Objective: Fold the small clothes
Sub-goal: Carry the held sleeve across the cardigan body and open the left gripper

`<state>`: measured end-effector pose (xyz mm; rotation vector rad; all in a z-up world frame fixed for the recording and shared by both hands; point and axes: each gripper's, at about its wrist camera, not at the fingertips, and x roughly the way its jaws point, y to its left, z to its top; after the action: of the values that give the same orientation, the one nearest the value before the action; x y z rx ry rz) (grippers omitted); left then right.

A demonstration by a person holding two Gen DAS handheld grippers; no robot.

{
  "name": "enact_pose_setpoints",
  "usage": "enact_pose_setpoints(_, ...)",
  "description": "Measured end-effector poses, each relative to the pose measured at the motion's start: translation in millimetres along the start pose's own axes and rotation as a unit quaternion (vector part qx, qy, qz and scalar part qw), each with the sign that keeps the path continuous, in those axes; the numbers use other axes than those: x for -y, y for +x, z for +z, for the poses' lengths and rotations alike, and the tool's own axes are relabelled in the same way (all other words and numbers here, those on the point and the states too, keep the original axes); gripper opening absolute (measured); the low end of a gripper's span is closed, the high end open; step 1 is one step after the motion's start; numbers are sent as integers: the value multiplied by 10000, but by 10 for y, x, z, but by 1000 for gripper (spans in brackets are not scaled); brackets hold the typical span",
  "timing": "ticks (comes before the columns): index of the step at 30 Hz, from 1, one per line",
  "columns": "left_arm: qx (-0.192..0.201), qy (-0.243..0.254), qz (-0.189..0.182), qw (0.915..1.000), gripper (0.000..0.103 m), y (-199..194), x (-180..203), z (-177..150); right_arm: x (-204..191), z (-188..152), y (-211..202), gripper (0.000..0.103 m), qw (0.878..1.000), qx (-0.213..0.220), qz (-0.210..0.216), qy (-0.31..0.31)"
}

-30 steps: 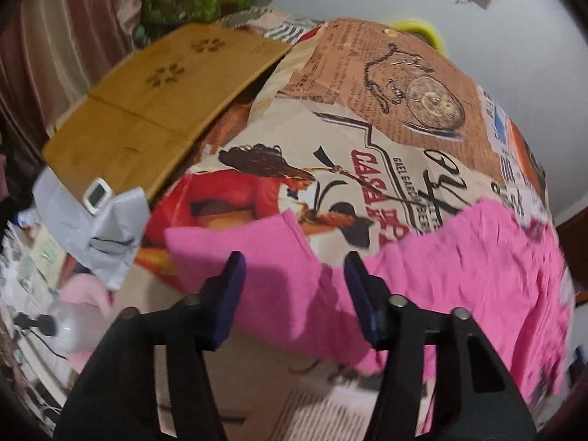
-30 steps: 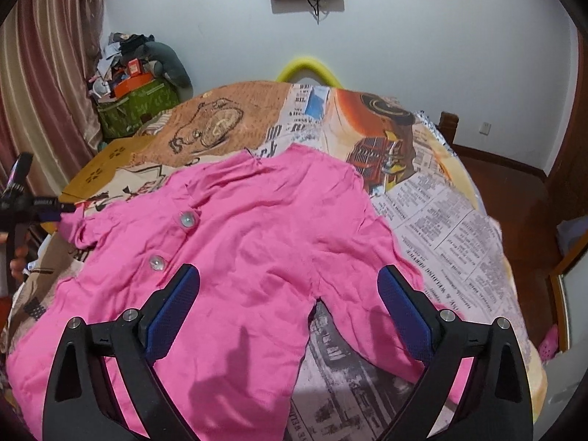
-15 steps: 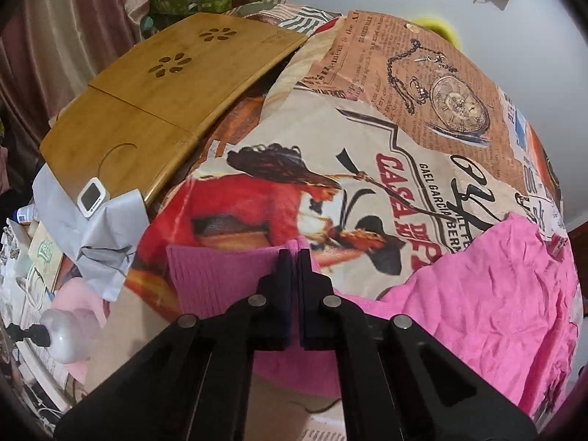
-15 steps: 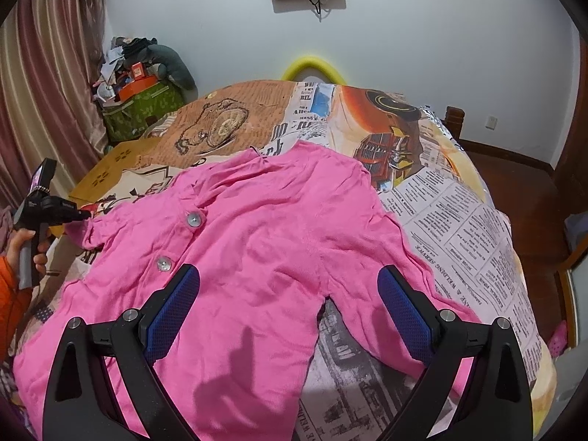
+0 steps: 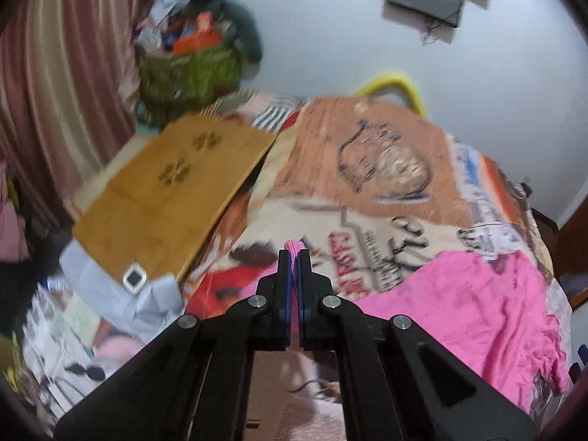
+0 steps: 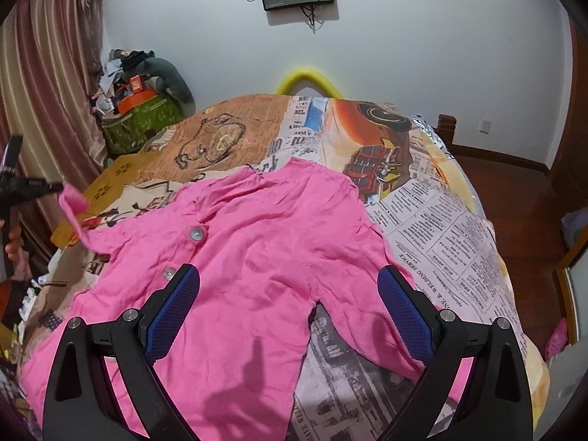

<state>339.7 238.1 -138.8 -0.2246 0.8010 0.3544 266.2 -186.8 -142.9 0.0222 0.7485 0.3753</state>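
A pink buttoned garment lies spread over the printed bedspread. My left gripper is shut on the end of its sleeve, a pink tuft showing between the black tips. In the right wrist view that gripper holds the sleeve lifted off the bed at the far left. The rest of the garment lies to the right in the left wrist view. My right gripper hovers open over the garment's lower part, nothing between its blue pads.
A wooden lap table rests against the bed's left side, with a small white device on grey cloth below it. A green bag of clutter stands in the corner by the curtain. A wooden bedpost and floor lie right.
My left gripper closed on the pink sleeve end, then rose with it, lifting the sleeve off the bed. The right gripper stayed open and hardly moved.
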Motion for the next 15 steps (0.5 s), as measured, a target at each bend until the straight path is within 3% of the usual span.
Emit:
enact_pose_setpoints(6, 347, 377, -501, 9974, 1, -307, 531, 172, -13, 30, -132, 97, 9998, 142, -35, -145)
enact_pose_setpoints(15, 300, 938, -1528, 9833, 1, -401, 1690, 243, 165, -55, -107, 97, 10000, -21, 16, 48)
